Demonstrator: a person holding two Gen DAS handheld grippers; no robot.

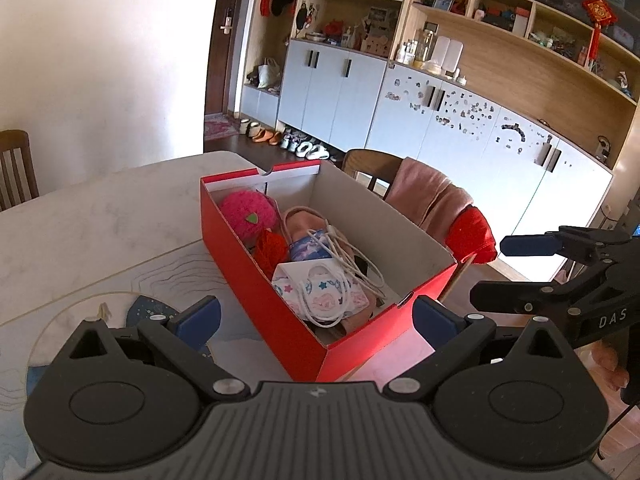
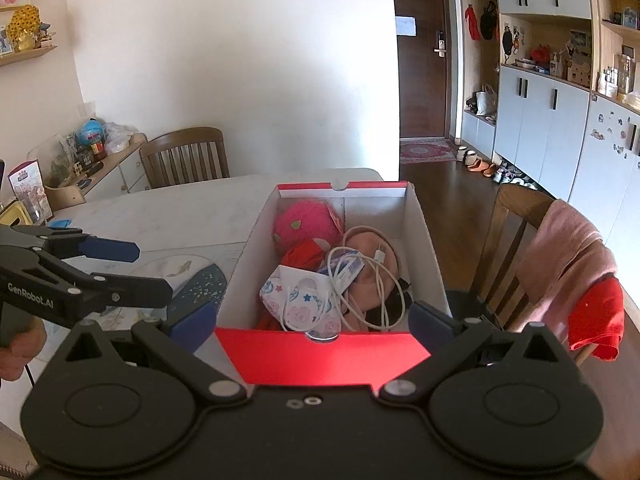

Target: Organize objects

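Observation:
A red open box [image 1: 240, 240] [image 2: 320, 356] stands on the marble table. Inside lie a pink fuzzy ball [image 1: 248, 212] [image 2: 306, 222], a red cloth [image 1: 272, 250], a patterned face mask [image 1: 320, 292] [image 2: 300, 300], a white cable [image 1: 352, 256] [image 2: 360, 276] and a pink slipper [image 2: 368, 248]. My left gripper [image 1: 316, 316] is open and empty, straddling the box's near corner. My right gripper [image 2: 312, 320] is open and empty, astride the box's near end. Each gripper shows in the other's view: the right one [image 1: 520, 264], the left one [image 2: 128, 272].
A wooden chair [image 2: 516, 232] draped with pink and red cloth [image 2: 568, 264] stands right of the table. Another chair [image 2: 184, 156] is at the far side. A patterned placemat [image 1: 120, 304] lies under the box. Cabinets and shelves line the right wall.

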